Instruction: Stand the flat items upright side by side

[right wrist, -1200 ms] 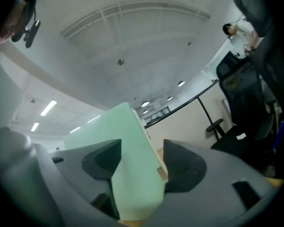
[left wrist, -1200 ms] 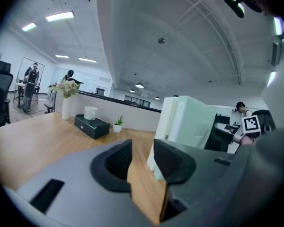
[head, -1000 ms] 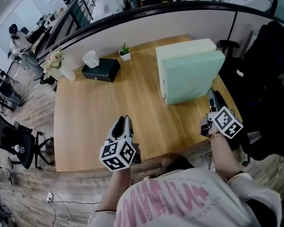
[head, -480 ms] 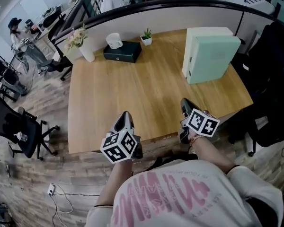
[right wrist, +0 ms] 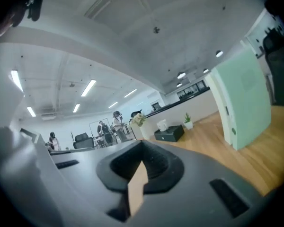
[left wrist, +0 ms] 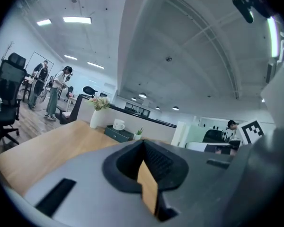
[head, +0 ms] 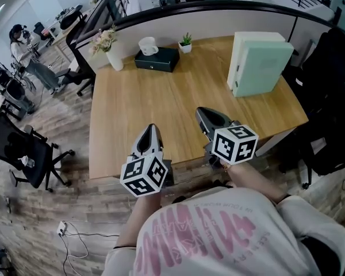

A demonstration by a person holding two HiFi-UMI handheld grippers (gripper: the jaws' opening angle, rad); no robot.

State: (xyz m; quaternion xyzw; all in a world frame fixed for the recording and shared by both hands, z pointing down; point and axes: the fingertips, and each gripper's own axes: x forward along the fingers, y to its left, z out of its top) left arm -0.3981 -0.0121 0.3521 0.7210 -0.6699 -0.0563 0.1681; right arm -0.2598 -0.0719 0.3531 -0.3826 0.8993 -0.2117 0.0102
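Wooden bench (head: pixel 161 105) fills the middle of the head view, backed by a curved partition, with an open office beyond. We see the two flat items at the upper right of that frame: a mint-green flat item (head: pixel 267 68) stands upright on edge, and a white flat item (head: pixel 244 42) stands upright just behind it, the two side by side and touching. Along the far edge sit a flower vase (head: pixel 112 56), a black box (head: pixel 158 59) and a small potted plant (head: pixel 186 42). Our left gripper (head: pixel 152 132) and right gripper (head: pixel 204 115) sit at the lower middle of the frame, over the near edge of the bench, well apart from both flat items. Each gripper's own view shows its fingers (left wrist: pixel 157 161) pressed together with nothing between them.
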